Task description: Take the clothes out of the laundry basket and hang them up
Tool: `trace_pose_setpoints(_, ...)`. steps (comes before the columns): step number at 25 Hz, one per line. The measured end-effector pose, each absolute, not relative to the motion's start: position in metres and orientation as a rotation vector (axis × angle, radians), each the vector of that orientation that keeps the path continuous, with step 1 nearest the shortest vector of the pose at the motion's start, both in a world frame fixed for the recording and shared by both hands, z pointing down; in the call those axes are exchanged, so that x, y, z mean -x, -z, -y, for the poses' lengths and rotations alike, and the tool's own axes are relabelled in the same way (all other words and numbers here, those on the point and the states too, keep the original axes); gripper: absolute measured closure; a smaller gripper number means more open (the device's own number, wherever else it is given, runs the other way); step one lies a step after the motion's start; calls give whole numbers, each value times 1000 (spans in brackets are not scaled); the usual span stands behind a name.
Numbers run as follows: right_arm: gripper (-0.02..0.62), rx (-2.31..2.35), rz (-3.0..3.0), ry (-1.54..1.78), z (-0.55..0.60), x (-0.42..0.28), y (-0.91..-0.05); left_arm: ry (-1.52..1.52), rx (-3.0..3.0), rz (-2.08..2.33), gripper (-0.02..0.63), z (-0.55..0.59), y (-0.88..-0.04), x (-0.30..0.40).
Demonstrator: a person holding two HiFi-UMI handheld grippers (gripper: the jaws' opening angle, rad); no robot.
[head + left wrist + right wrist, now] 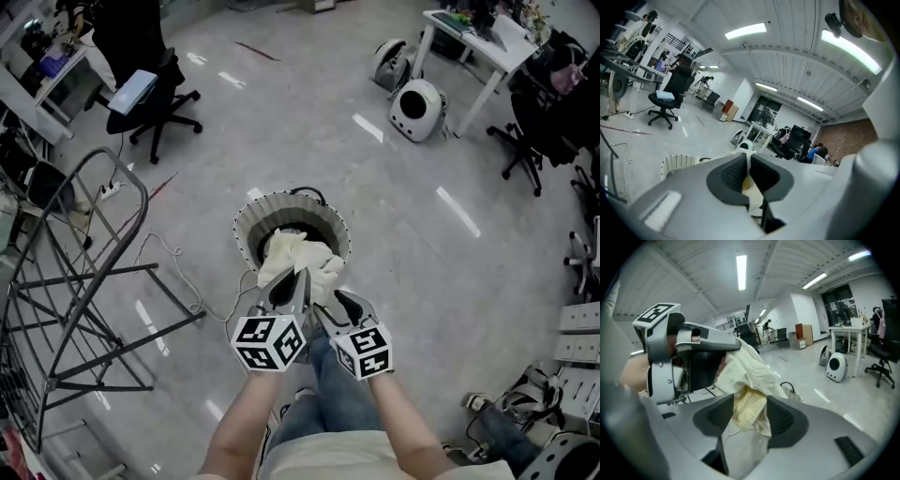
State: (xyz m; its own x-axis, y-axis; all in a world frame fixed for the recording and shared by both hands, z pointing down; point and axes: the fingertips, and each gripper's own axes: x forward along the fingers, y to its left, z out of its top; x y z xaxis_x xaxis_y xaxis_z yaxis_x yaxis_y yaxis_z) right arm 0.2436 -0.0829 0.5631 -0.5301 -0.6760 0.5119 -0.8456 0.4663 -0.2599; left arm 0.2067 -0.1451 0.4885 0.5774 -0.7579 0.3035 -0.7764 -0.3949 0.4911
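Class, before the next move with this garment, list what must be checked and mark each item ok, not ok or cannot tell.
1. Left gripper clamped on the cream garment: ok.
2. Right gripper gripping it: not ok; the jaws stand apart with cloth loose between them.
3. Garment clear of the laundry basket: cannot tell; they overlap in the head view.
4. Drying rack in sight, at the left: ok.
5. Path to the rack: not ok; a cable lies on the floor.

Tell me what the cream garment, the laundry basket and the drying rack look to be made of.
The cream garment looks like soft woven cloth with a matte finish, likely cotton, since it crumples and folds. The laundry basket has a pale, ribbed, slatted wall, probably plastic, though woven fibre is possible. The drying rack is thin dark tubing, likely painted metal.
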Motion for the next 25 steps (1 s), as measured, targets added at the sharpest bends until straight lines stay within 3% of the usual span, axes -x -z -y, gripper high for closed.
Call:
trace_pose_setpoints(3,344,-1261,2417,-669,65,-234,-531,9,-2262,1221,584,118,-442,-202)
trace_pose_setpoints(5,356,-1268,2436,-639,50,-229,-510,41,-2292,1234,584,97,-414,-197)
trace_pose_setpoints(8,427,-1283,2456,-574,22,-225,-479,77,-2324,1278,584,61,-380,-184)
trace_pose_setpoints(10,563,-1286,2461,-512,1,-222,-460,100,-2328,1316,584,39,-362,-168)
trace_pose_setpoints(12,594,-1264,2482,-464,-20,-216,-443,128,-2328,1352,584,19,-346,-151)
trace_pose_setpoints(18,590,-1162,2580,-428,-90,-186,-418,184,-2348,1459,584,-44,-316,-107)
trace_pose_setpoints(25,419,-804,2703,-440,-163,-104,-414,248,-2303,1559,584,-90,-288,-55)
